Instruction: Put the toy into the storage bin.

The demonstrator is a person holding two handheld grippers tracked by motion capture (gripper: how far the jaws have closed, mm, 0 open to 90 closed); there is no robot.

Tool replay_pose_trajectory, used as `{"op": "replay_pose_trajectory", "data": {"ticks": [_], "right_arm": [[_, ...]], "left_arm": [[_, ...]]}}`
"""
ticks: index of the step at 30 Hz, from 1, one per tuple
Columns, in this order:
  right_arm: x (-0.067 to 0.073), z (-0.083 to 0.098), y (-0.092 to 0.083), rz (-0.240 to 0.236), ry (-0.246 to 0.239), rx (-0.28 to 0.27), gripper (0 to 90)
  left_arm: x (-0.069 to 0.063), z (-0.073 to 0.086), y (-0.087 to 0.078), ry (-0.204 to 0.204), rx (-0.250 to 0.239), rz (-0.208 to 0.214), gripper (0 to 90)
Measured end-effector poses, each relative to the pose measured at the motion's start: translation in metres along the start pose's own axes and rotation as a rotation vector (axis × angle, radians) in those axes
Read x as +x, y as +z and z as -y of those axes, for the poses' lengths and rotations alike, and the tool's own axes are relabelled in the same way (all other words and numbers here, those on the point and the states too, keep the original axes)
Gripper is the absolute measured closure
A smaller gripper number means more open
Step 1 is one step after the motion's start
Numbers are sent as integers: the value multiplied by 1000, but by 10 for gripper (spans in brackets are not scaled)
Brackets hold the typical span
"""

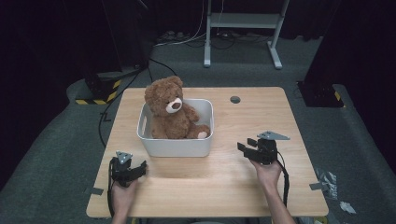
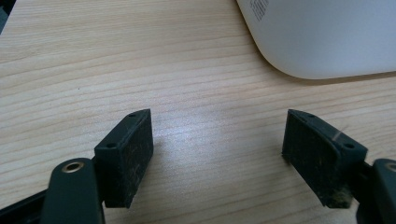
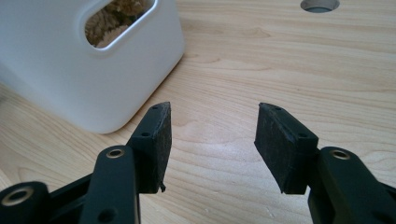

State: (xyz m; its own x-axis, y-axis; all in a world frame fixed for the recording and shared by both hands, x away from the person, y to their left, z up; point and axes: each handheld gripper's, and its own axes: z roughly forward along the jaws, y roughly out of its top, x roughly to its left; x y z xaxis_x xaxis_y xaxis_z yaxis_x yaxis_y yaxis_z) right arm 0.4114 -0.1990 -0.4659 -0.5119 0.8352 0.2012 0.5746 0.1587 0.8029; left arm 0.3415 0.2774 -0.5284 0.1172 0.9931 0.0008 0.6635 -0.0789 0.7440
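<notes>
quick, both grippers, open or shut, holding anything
left gripper: jaws open, holding nothing
right gripper: jaws open, holding nothing

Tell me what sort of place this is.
Probably a lab or recording studio: dark curtains, grey carpet with hazard-taped stand bases, loose cables, and one wooden table holding a teddy bear in a white bin.

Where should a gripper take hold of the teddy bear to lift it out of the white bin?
Probably the teddy bear by its head, coming from above: it sits upright in the white bin, whose walls cover its body and legs, while the head stands above the rim.
</notes>
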Motion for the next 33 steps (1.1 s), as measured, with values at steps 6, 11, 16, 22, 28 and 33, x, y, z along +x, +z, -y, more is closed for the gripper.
{"op": "replay_pose_trajectory", "data": {"ticks": [6,11,16,22,28,33], "right_arm": [[-3,5,6,12,0,23,459],[-3,8,10,21,1,30,459],[-4,11,15,25,5,53,457],[-6,15,20,35,8,62,457],[-8,18,25,47,3,81,456],[-10,21,28,64,1,95,444]], "left_arm": [[0,0,0,0,0,0,245],[0,0,0,0,0,0,245],[0,0,0,0,0,0,245],[0,0,0,0,0,0,245],[0,0,0,0,0,0,245],[0,0,0,0,0,0,245]]}}
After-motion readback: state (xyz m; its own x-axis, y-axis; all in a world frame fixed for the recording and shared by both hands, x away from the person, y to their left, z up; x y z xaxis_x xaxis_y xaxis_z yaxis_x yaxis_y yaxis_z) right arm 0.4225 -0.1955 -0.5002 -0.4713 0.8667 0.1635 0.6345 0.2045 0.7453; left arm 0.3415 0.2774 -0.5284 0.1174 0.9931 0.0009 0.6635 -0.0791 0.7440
